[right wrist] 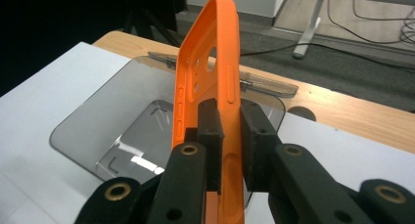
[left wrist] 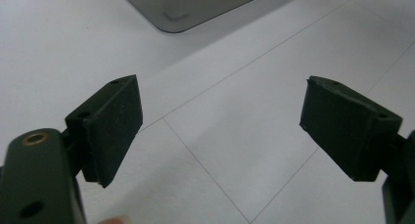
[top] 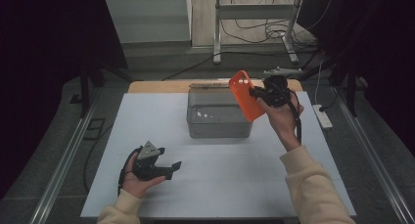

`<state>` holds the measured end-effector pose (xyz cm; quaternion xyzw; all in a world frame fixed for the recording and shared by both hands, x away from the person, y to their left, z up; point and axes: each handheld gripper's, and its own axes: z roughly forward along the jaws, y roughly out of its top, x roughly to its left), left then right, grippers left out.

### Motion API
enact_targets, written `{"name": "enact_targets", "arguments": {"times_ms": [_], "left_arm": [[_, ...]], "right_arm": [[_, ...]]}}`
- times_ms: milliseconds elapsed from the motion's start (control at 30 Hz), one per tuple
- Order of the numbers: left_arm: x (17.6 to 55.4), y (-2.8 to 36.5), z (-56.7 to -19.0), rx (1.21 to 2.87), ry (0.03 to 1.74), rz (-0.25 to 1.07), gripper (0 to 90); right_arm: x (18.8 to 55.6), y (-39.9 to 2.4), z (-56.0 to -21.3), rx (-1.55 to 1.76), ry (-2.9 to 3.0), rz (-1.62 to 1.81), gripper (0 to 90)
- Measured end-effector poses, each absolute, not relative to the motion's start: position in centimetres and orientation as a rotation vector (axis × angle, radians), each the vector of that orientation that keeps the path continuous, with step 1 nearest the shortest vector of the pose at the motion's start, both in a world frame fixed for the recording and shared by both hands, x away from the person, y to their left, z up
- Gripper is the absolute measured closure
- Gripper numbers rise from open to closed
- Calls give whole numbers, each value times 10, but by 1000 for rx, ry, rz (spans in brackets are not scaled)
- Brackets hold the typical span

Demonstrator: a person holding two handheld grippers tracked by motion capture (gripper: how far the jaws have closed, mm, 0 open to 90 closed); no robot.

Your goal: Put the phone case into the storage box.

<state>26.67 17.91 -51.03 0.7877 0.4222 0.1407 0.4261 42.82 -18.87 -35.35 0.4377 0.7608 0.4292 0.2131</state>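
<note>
Left gripper (top: 166, 169): nearest the person, low over the white surface (top: 220, 185), resting in the left hand; its fingers (left wrist: 110, 128) stand spread wide with nothing between them.
Surface: a white sheet over a wooden top, bare around the left gripper.
Box (top: 219, 114): a grey, see-through plastic box sits mid-surface, beyond the left gripper, its lid folded back at the far edge; I cannot make out anything inside.
Right gripper (top: 255, 93): raised above the box's right side, held up in the right hand; its fingers (right wrist: 213, 136) pinch the phone case by one long edge.
Phone case (top: 246, 96): orange, held up in the air on edge, tilted, over the right part of the box and not touching it.
Progress: the case is lifted and firmly gripped; by my reading it is either bound for the box or just out of it, so setting it down remains.
Far side: a metal stand and loose cables on the floor.
</note>
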Motion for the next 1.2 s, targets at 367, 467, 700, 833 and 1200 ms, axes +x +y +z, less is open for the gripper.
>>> {"name": "enact_targets", "arguments": {"times_ms": [367,467,700,833,1200], "left_arm": [[267,179,-510,1974,1052,352,157],[267,179,-510,1973,1052,351,157],[267,179,-510,1974,1051,351,157],[267,178,-511,1974,1051,349,157],[267,178,-510,1972,1048,347,157]], "right_arm": [[437,-181,-358,1248,2094,1123,802],[439,-180,-360,1254,2095,1111,802],[445,-179,-364,1268,2088,1069,802],[446,-178,-365,1278,2082,1052,802],[452,-172,-365,1283,2077,989,802]]}}
